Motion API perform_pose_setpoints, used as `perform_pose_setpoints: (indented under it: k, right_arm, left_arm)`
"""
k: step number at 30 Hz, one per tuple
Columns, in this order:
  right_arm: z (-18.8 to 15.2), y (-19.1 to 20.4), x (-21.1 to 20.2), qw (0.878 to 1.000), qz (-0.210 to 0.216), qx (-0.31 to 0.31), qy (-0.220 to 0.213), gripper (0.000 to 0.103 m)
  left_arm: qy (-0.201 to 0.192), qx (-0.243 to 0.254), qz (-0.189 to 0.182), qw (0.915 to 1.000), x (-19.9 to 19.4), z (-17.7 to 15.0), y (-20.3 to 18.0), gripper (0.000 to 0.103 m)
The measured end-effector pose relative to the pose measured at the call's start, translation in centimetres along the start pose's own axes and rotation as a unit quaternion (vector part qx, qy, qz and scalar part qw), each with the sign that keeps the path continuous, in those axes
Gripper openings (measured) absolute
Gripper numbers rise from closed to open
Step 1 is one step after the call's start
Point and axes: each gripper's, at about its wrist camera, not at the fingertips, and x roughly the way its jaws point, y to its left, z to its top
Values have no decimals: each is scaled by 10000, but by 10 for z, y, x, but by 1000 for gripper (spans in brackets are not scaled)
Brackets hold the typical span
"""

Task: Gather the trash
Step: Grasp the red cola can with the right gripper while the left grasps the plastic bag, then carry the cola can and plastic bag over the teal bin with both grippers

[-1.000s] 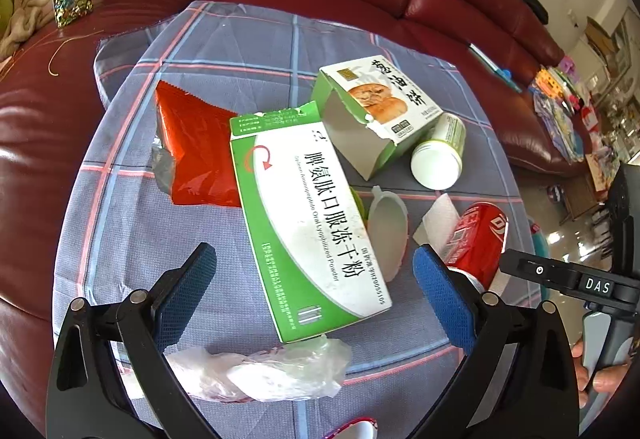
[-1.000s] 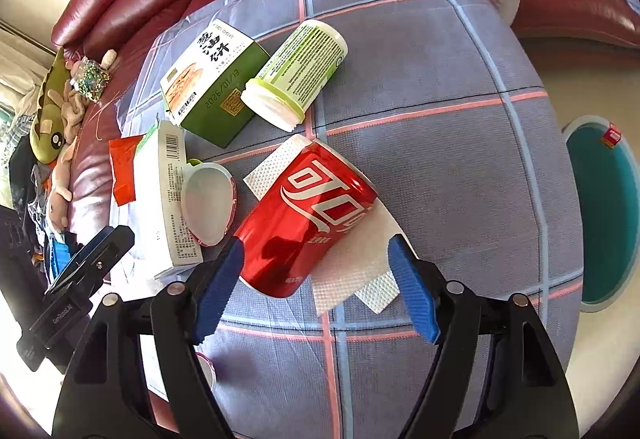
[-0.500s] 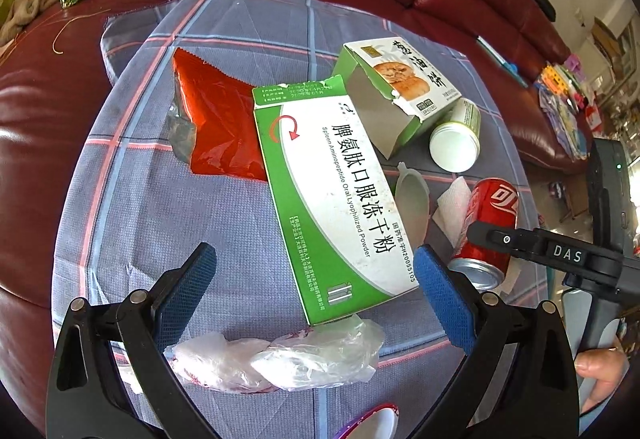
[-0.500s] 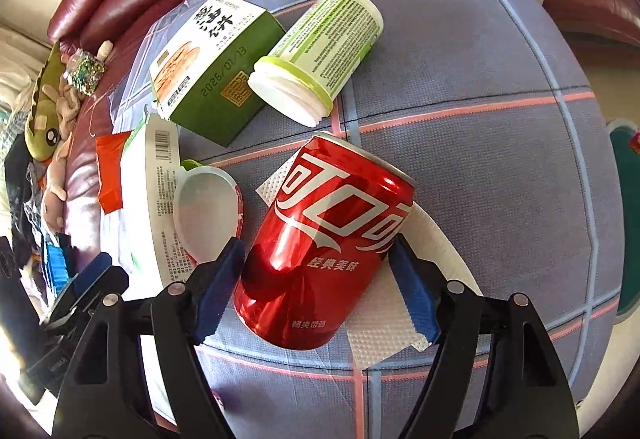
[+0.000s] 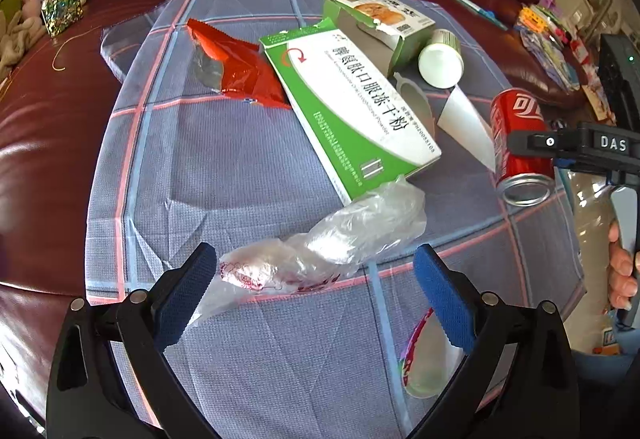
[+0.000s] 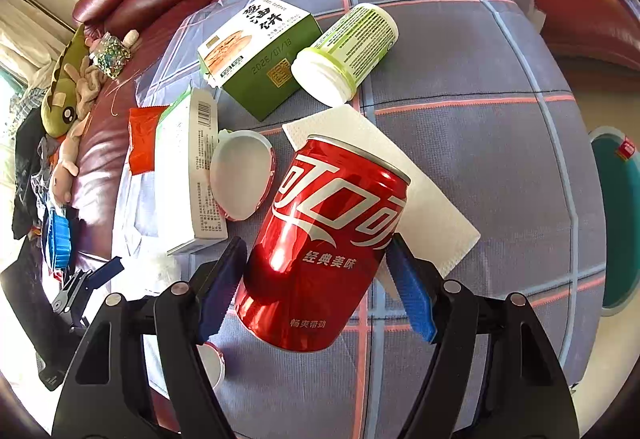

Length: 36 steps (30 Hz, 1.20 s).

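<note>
Through the right wrist camera we saw the red cola can lying tilted on a white napkin, its body between the blue pads of the right claw. The pads sat right against the can's sides, but we could not tell whether they pressed on it. Only this view showed the teal bin on the floor past the counter's edge, cut off by the frame, and the printed label on the white bottle lying beside the green biscuit box. A white oval lid lay just beside the can.

The left wrist camera gave us what that view mostly hid. The left claw was spread wide over a crumpled clear plastic bag on the plaid cloth covering the counter; one end of the bag lay near the left pad, with neither pad closed on it. Behind the bag lay the green-and-white medicine box, its far corner over a red wrapper. From here the can showed its bottom rim, with the right claw's body crossing it and a hand on the handle, partly cut off.

A small cup with a printed rim sat behind the left claw's right finger; we could not make out its contents.
</note>
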Motion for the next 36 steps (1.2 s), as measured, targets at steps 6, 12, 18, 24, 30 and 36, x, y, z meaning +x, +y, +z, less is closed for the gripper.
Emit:
perform_pose_setpoints:
  k: [6,12,18,24,30,36]
  right_arm:
    - [-13,1,-12,10000,-23,-3,-46,69]
    - [-17,-2,-20,9999,-76,5,-89,69]
    - [-19,-8,-29,9998,-30,36,-190,69]
    - [-18,-17,-43,9994,94,101,-327,69]
    - [-14,-35,-67,9976,240,245,-605,69]
    - [-9,-75,-104,9933,194,487,-1031,69]
  left_arm:
    - [80,331,155,9993,16,-10,-3,87]
    - [79,478,119,9988,15,-23,-12,46]
    - [-183,366,111,9991,-9,-21,-24,36]
    - [-441,289,-46,9986,-38,-4,-40,36]
    - [-588,354,-283,9972,-50,21,-72,36]
    - [-654,750,-663,9928,-48,47,-130,37]
